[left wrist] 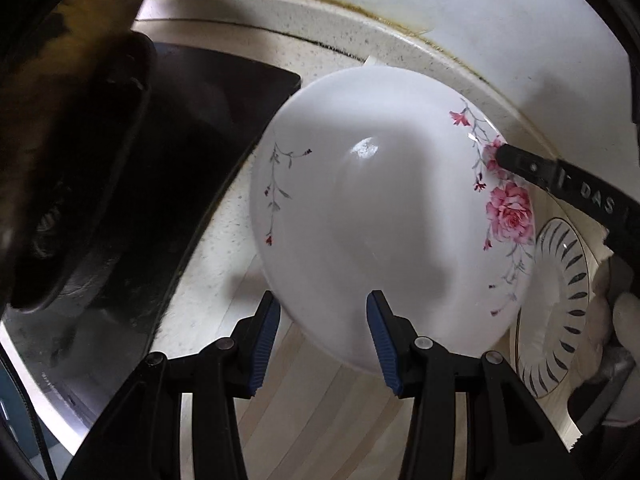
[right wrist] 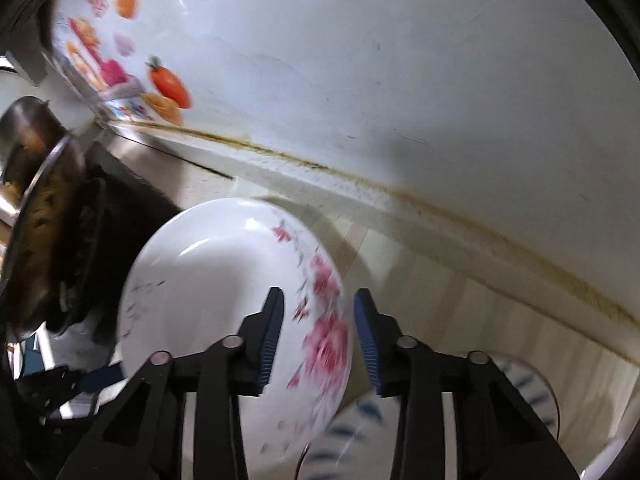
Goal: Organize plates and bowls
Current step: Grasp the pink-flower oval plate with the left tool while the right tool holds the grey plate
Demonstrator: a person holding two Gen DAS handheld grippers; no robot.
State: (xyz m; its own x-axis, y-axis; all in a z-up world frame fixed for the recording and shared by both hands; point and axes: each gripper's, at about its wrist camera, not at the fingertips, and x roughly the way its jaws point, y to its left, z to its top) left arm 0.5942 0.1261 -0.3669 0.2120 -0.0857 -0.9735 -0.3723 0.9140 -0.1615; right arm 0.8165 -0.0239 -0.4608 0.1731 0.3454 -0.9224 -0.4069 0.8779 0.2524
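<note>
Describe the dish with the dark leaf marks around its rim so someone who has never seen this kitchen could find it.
Start at the pale wooden board on the speckled counter beside the black stove. The plate sits just right of the rose-patterned bowl, partly hidden under it. Its ring of dark leaf dashes, not pink flowers, marks it out.

One floral bowl (left wrist: 360,216) — white with pink roses. One plate (left wrist: 560,300) with dark leaf marks round its rim. One dark wok (left wrist: 72,160). Two grippers, each with two fingers — four fingers in all.
</note>
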